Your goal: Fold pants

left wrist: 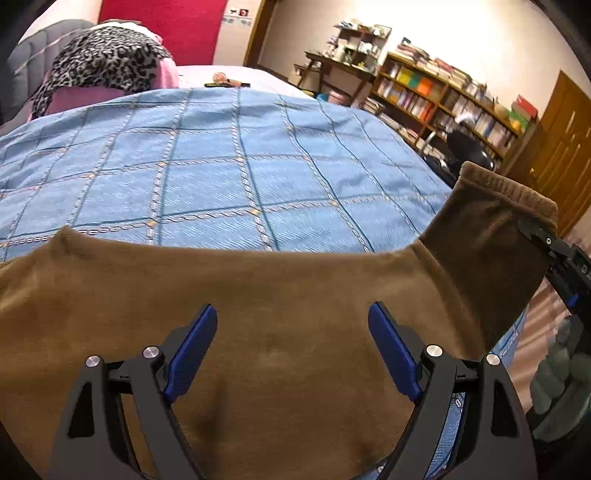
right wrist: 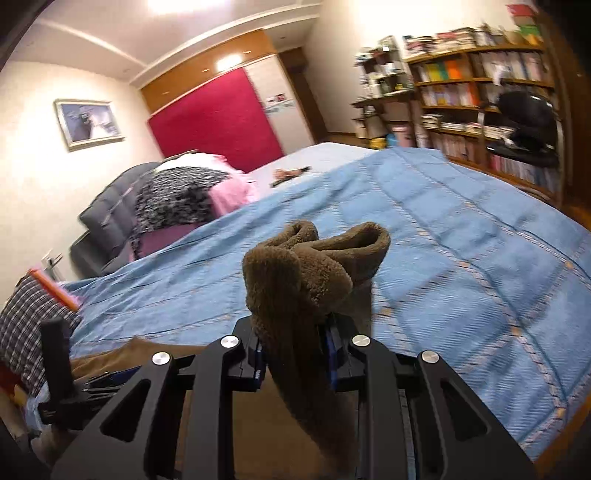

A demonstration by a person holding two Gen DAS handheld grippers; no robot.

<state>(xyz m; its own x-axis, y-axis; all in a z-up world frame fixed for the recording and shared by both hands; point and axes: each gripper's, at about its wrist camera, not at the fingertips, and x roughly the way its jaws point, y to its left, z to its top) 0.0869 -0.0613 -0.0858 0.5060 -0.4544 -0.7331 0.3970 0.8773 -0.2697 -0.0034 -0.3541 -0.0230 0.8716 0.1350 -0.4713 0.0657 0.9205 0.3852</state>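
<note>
I see a blue checked bedspread with a leopard-print cloth at its far end. Beyond it stand a crowded bookshelf and a red panel.

Warm ceiling lights glare white above my right wrist camera, which smears the blue bedspread with motion blur; my left view stays sharper, fisheye bending both frames into dark corners.

You're working in a home bedroom — a wide bed under a blue checked quilt, clothes heaped at its padded headboard. A framed picture hangs on the wall, and crowded bookshelves beside a cluttered desk line the far side — lived-in, domestic.
</note>
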